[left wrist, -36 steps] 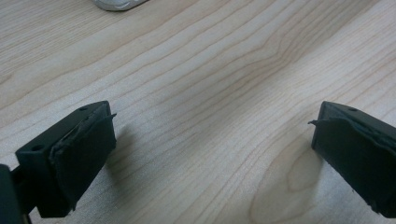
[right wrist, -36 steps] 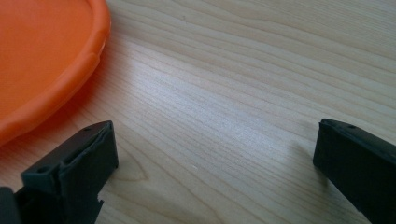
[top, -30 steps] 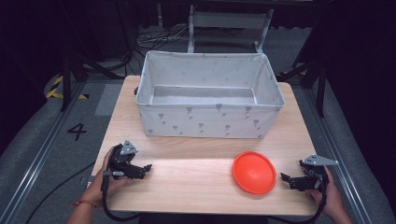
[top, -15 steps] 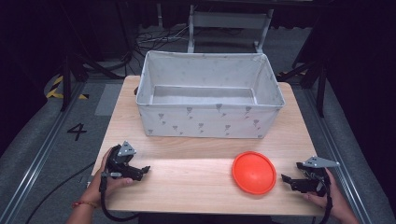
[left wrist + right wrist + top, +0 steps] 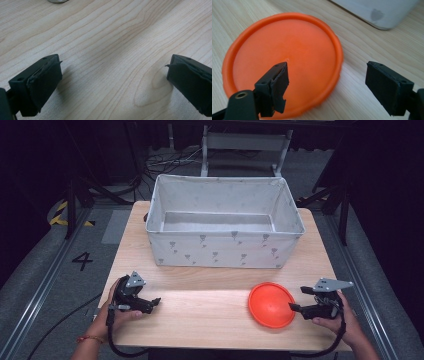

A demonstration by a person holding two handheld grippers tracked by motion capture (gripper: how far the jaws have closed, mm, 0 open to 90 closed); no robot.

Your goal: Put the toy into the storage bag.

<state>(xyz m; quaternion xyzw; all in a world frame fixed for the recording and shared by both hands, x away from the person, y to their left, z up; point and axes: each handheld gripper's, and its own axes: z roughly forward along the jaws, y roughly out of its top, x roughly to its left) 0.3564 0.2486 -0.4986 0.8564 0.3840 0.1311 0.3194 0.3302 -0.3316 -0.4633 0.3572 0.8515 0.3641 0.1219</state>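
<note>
We take the bin (image 5: 225, 227) as our landmark: a grey fabric box with a small printed pattern, set at the far middle of the wooden table (image 5: 210, 320).

The disc (image 5: 271, 304), orange and round with a raised rim, lies flat on the table in front of the bin's right half, well apart from it. In the right gripper view we see a bin corner beyond the disc's far edge, with bare wood between them.

The right gripper (image 5: 299, 307) sits just right of the disc, in front of the bin's right corner, held low by a hand (image 5: 334, 320). Its jaws are spread wide. In its own view one jaw stands over the disc's surface and the other over bare wood beside the rim. We cannot tell if either touches the disc.

The left gripper (image 5: 154, 303) is in front of the bin's left corner, well apart from the disc, held by the other hand (image 5: 114, 316). Its jaws are spread too, with bare wood between them.
</note>
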